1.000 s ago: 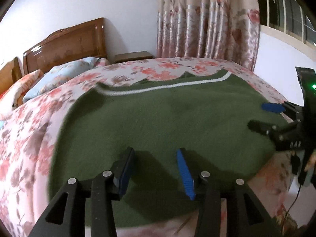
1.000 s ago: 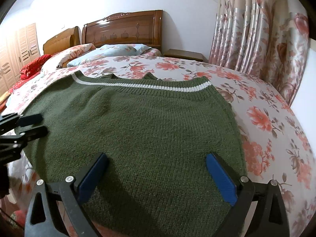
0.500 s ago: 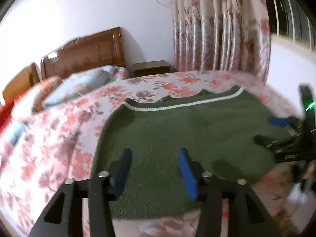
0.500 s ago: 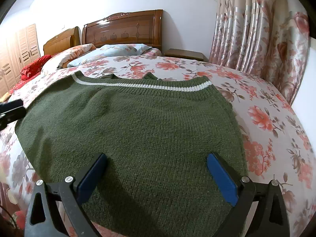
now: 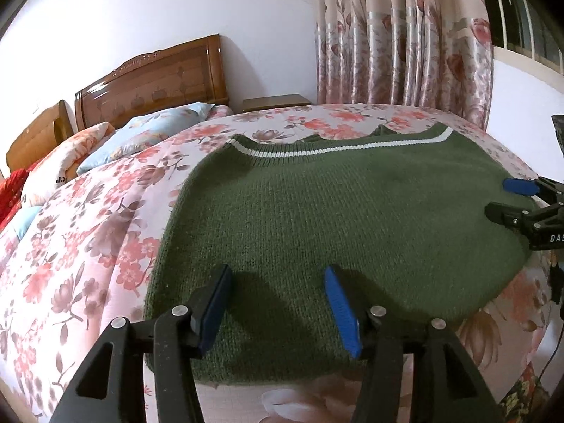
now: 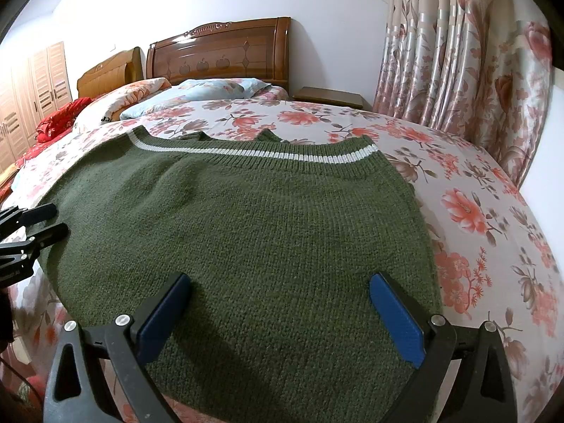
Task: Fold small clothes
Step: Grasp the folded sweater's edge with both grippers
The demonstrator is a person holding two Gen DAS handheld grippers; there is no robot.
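Now, left wrist view: left gripper (image 5: pixel 276 303) gaped empty, jaws just widened, over near-left part of green sweater (image 5: pixel 338 232) spread flat on floral bed (image 5: pixel 88 253) | right wrist view: right gripper (image 6: pixel 282 317) spread wide, empty, over near-right part | step: pre-grasp for first fold | next: lower, pinch near edge.

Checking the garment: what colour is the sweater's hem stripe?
White stripe on the green sweater; right wrist view.
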